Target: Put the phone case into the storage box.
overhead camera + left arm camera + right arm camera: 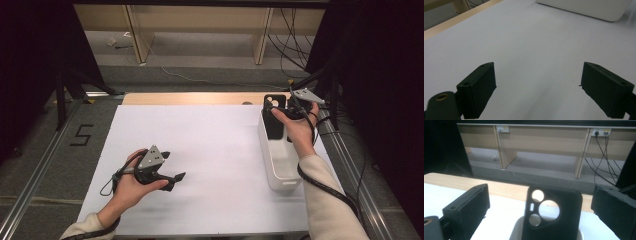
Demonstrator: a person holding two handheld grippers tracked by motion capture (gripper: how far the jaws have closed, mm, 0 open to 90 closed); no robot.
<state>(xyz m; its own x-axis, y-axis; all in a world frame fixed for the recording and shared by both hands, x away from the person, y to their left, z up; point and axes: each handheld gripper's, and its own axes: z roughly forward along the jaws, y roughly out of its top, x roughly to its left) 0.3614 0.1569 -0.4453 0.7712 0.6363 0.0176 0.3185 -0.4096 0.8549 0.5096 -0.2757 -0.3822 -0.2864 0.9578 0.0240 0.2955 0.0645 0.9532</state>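
Jaws spread wide on both: right gripper (539, 207) straddles the black phone case (552, 216) without touching it. Case stands upright in the white bin (280, 167) (leaning on its far end wall). Left gripper (170, 167) idles left of bin, over the surface (210, 150).

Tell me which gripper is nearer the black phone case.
Right. The right gripper is just beside the black phone case standing in the white bin; the left gripper hovers far across the table, jaws open.

A white table (200, 150) with a wooden far edge — a white bin (280, 167) rests at its right side.
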